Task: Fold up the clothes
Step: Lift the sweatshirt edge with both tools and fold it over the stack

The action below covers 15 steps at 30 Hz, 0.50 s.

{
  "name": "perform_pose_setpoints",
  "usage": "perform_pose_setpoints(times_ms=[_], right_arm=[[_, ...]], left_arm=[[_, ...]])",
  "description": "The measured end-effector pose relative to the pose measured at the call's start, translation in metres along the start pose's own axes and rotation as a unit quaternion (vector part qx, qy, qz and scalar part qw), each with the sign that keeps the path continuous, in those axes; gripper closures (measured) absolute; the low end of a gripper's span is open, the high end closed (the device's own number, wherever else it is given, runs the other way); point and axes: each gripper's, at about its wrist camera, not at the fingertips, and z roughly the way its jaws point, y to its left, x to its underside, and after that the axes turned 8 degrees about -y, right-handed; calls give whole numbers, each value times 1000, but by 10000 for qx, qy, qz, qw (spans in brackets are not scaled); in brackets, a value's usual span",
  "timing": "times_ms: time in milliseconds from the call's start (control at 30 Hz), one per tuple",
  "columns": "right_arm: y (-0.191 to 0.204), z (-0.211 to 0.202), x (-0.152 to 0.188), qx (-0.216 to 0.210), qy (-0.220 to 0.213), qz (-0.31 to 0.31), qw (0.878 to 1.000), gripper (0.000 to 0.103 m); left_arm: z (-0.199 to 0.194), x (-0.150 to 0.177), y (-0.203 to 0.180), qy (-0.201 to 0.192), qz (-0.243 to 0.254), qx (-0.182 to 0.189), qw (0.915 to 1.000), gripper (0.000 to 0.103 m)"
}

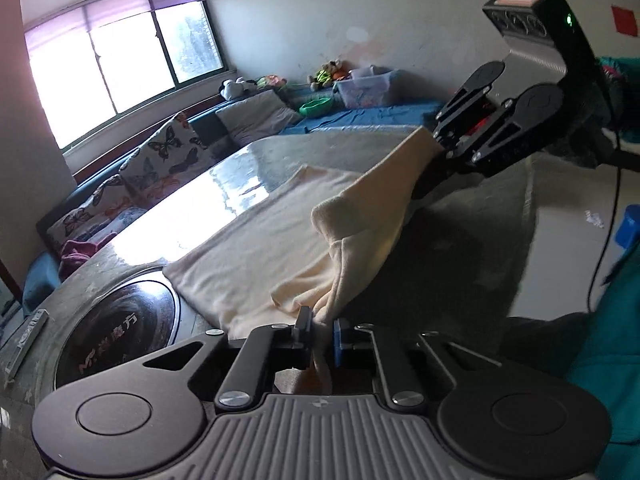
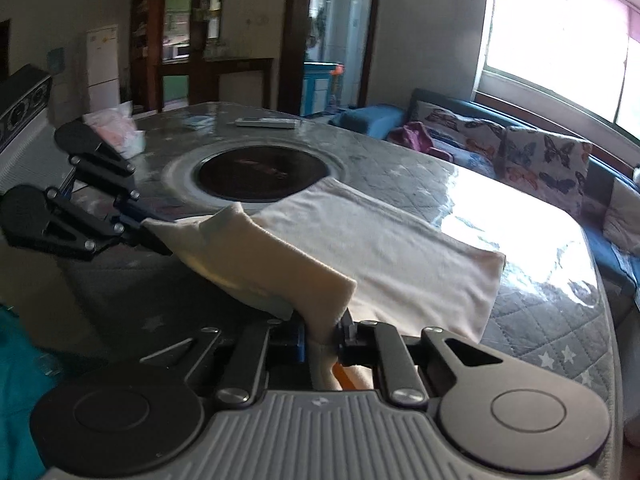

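A cream cloth [image 1: 256, 240] lies partly flat on the grey quilted table [image 1: 460, 264], its near edge lifted off the surface. My left gripper [image 1: 322, 322] is shut on one near corner of the cloth, which bunches between the pads. My right gripper [image 1: 434, 138] is shut on the other near corner, up at the right in the left wrist view. In the right wrist view the cream cloth [image 2: 380, 248] stretches from my right gripper [image 2: 324, 330] to my left gripper [image 2: 146, 222] at the left. The raised edge sags between them.
A round dark hotplate [image 2: 260, 174] is set into the table beyond the cloth, and a remote [image 2: 266, 122] and a pink bag [image 2: 116, 126] lie farther back. A sofa with butterfly cushions [image 2: 536, 160] runs under the window. A teal sleeve [image 1: 616, 340] shows at right.
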Motion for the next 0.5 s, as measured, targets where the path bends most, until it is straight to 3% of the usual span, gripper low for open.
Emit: perform_pose_setpoints(times_ms=[267,500], right_arm=[[21,-44,-15,-508,107,-72,9986,91],[-4,-27,-43,-407,129,-186,9989,93]], left_arm=[[-48,-13,-1,-92,-298,260,9992,92],[-20,-31,37,-155,-485,129,9986,92]])
